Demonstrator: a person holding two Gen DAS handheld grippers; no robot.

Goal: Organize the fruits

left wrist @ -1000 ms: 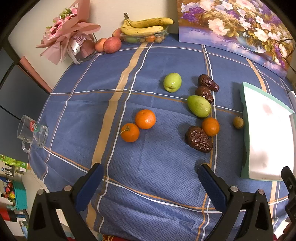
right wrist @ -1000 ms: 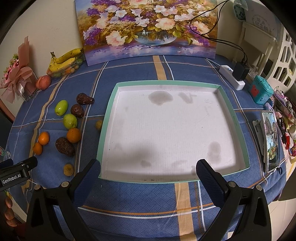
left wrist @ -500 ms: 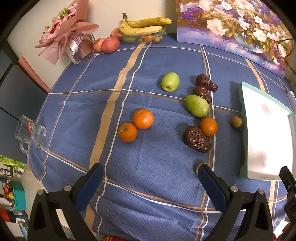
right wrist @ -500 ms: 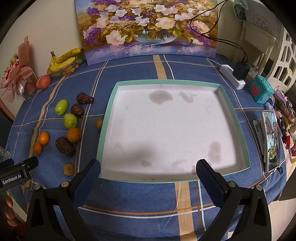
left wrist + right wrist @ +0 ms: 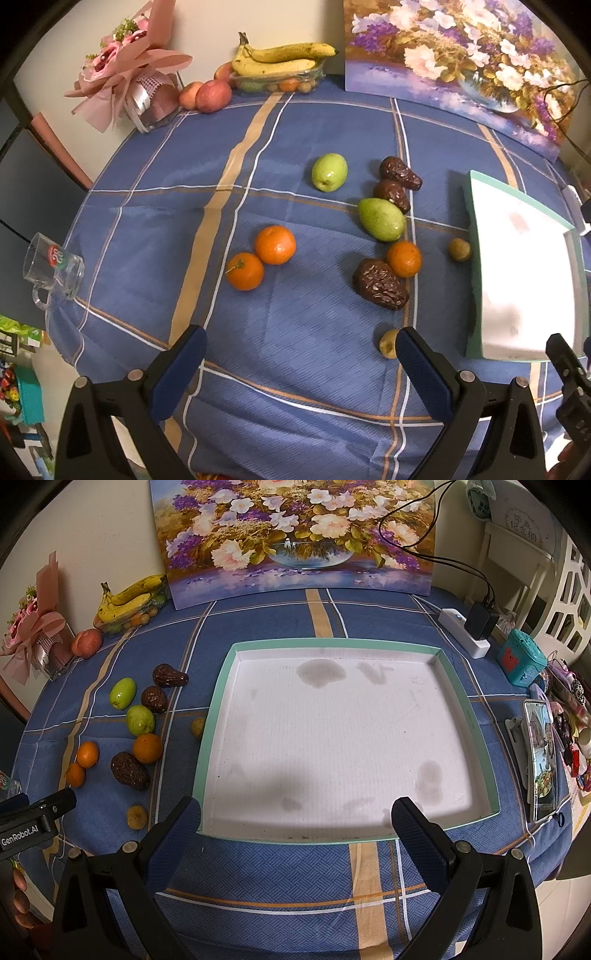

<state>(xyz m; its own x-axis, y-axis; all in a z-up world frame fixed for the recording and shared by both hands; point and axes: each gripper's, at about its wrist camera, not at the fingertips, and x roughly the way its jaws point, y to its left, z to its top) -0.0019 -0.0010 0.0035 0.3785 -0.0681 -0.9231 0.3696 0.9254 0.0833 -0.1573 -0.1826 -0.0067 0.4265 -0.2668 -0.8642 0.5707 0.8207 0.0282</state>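
Hovering with fingers spread wide and empty, the left gripper (image 5: 300,352) faces scattered fruit while the right gripper (image 5: 295,823) overlooks the white tray (image 5: 216,709).

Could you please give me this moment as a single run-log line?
phase: start | left gripper: open, empty | right gripper: open, empty | tray: empty | fruits: loose on tablecloth

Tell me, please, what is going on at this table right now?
A person holds a hand-held gripper in each hand to sort fruit. Both are open and empty: the left gripper hovers over the loose fruit, the right gripper over the near edge of the tray. The oranges, green fruits, dates and small brown fruits all lie on the cloth to the left of the tray. Nothing is in the tray yet.
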